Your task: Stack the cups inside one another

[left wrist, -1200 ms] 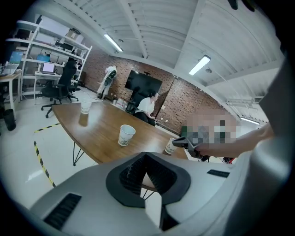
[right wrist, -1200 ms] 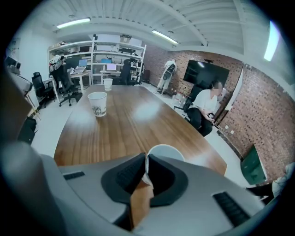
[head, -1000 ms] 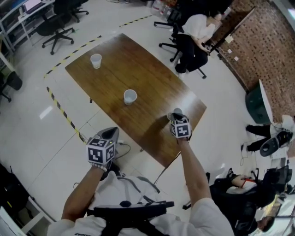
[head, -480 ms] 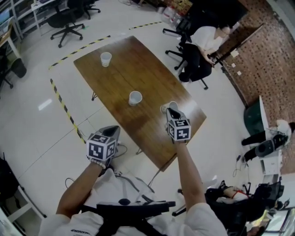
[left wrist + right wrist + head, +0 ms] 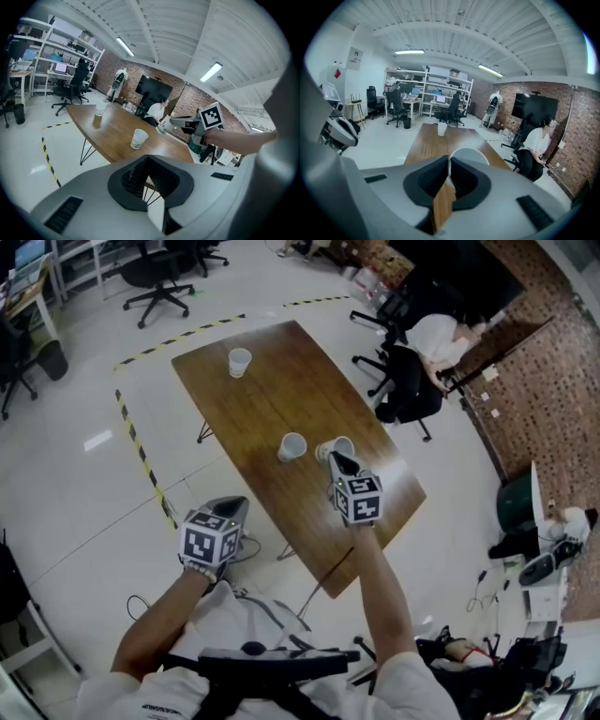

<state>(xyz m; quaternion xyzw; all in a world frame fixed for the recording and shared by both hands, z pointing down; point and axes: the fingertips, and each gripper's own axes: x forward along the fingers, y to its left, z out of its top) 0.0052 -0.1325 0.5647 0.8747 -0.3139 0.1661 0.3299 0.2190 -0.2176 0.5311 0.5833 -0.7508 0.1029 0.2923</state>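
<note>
- The held cup (image 5: pixel 343 444) is a small white paper cup with a round rim and tapered sides that carry faint print. It is tipped over on its side just beside the middle cup (image 5: pixel 292 446), toward the seated person's side of it.
- The right gripper (image 5: pixel 448 171) has its ribbed black jaws pinching the thin wall of the held cup at the rim.
- The middle cup is the same white tapered shape. It stands upright, mouth up, on the surface (image 5: pixel 272 399).
- The surface is a dark brown wooden top with visible grain, rounded corners and thin black wire legs.
- The far cup (image 5: pixel 239 362), also white and upright, stands well beyond the middle cup, near the surface's far end.
- The left gripper (image 5: pixel 148 161) is smooth grey plastic. Its jaws are pressed together with nothing between them, and it hangs well short of the middle cup, off the surface's near edge.
- The floor (image 5: pixel 84 484) is glossy and pale, with striped yellow-and-black tape (image 5: pixel 141 451).
</note>
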